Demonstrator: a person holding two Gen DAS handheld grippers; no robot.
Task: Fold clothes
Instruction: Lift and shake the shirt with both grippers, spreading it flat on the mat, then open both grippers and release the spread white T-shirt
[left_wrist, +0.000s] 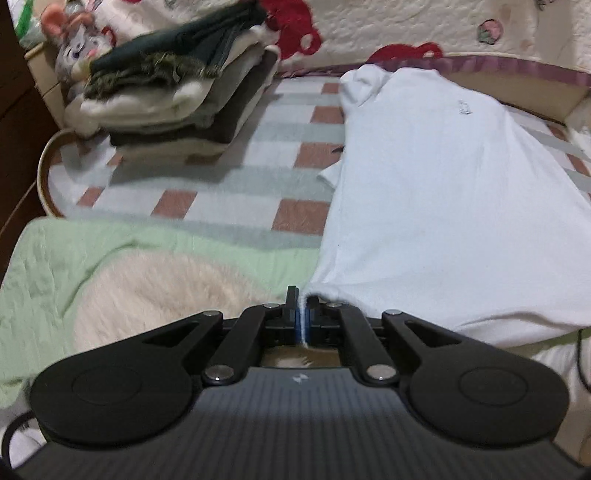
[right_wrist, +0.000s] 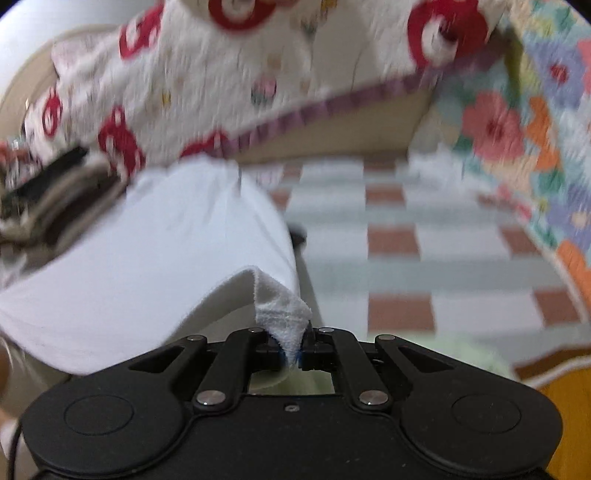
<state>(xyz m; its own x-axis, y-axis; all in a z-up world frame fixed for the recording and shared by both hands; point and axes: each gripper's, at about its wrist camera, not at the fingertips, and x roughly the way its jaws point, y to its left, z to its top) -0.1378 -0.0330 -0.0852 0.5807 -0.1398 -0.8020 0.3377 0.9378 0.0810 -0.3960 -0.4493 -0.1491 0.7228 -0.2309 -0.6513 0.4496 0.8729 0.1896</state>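
Left wrist: left hand-held gripper (left_wrist: 303, 314) pinches white shirt (left_wrist: 443, 206) | right hand-held gripper (right_wrist: 295, 350) likewise

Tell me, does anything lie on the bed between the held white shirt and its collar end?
Nothing visible does. The left gripper and right gripper both pinch the white cotton shirt; its top surface is bare.

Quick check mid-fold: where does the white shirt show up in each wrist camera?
Left wrist: the white shirt fills the right half, its hem corner pinched in the left claw.
Right wrist: it drapes across the left half, a corner pinched in the right claw.
Shared landmark: the checked bedsheet.
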